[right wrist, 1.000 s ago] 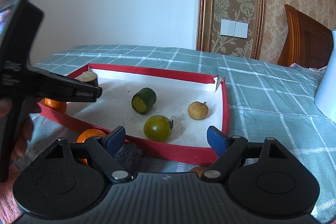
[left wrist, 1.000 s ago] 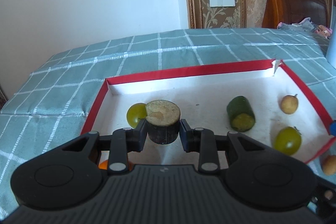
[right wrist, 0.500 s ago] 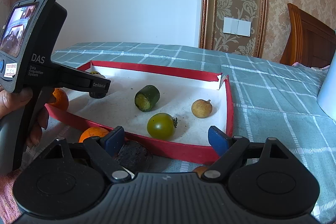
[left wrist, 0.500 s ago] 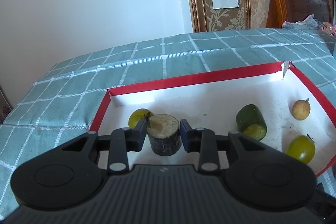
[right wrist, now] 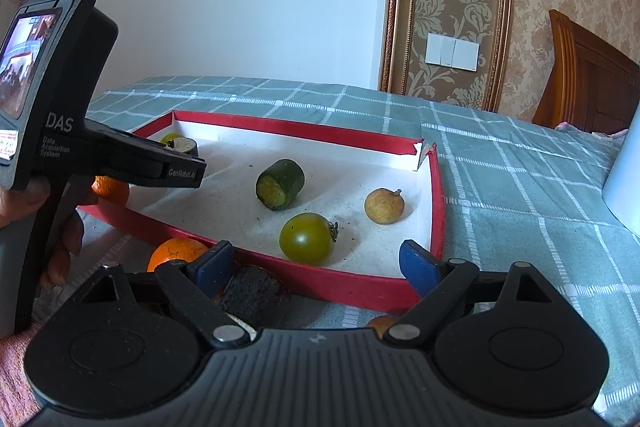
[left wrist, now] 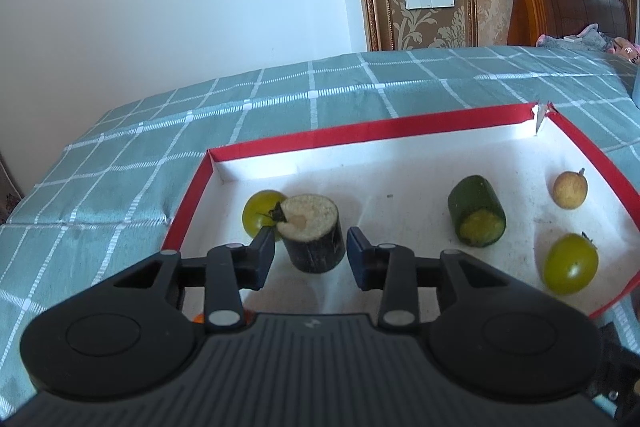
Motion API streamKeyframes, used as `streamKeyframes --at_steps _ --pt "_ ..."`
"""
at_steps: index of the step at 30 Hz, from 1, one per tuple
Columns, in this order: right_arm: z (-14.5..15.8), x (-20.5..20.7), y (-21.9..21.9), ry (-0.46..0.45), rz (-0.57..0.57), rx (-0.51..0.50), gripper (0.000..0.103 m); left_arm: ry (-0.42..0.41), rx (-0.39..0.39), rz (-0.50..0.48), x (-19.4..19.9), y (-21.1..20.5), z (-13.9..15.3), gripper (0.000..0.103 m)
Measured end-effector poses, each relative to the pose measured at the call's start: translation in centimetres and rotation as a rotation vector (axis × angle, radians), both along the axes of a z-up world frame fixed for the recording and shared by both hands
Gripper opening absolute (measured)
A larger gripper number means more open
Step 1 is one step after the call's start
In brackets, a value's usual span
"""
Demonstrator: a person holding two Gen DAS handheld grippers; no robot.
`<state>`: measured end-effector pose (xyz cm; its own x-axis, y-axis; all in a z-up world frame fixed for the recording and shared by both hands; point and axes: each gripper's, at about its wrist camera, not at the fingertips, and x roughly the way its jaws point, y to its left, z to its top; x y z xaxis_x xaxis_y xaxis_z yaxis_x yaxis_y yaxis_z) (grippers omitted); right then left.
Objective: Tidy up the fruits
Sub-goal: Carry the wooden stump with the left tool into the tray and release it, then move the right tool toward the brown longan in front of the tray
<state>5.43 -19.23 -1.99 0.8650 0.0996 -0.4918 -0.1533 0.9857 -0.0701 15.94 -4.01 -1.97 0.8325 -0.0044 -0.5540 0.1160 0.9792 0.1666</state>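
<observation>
— Checked bedspread, red-rimmed tray (left wrist: 404, 131) on top. Left gripper (left wrist: 311, 255)?
— Fingers apart, just clear of dark cane stub (left wrist: 311, 235), standing upright between them, inside tray.
— Right gripper (right wrist: 316, 265)?
— Spread wide, empty, outside tray's near wall.

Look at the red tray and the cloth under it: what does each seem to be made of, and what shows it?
Tray: probably cardboard, red outside, matte white inside; its corner is torn and folded. Cloth: woven fabric, teal with white checks; it creases softly.

"DAS", "GenRobot.AI" on left hand-held gripper (right wrist: 192, 169)
</observation>
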Motion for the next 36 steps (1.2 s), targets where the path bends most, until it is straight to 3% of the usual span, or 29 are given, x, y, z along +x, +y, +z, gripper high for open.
streamKeyframes --at_steps 1,3,17,28,30,36 --pt "0.0 0.0 0.0 0.000 0.000 -0.003 0.090 -0.003 -0.002 0.004 -0.1 0.1 0.0 0.043" --pt "-0.1 0.0 0.1 -0.001 0.000 -0.011 0.091 -0.010 -0.006 0.009 -0.4 0.2 0.1 0.066" --pt "-0.1 0.0 0.1 -0.004 -0.002 -0.019 0.093 -0.026 -0.005 0.015 -2.9 1.3 0.6 0.068" --pt "0.1 -0.1 -0.1 -0.011 -0.008 -0.017 0.093 -0.055 -0.029 -0.009 -7.9 2.5 1.6 0.082" --pt "0.2 -0.2 -0.2 -0.017 -0.011 -0.010 0.093 -0.061 -0.036 -0.003 -8.9 2.8 1.6 0.091" --pt "0.3 -0.1 -0.6 -0.024 -0.024 0.001 0.093 -0.039 -0.079 -0.008 -10.8 3.6 1.3 0.092"
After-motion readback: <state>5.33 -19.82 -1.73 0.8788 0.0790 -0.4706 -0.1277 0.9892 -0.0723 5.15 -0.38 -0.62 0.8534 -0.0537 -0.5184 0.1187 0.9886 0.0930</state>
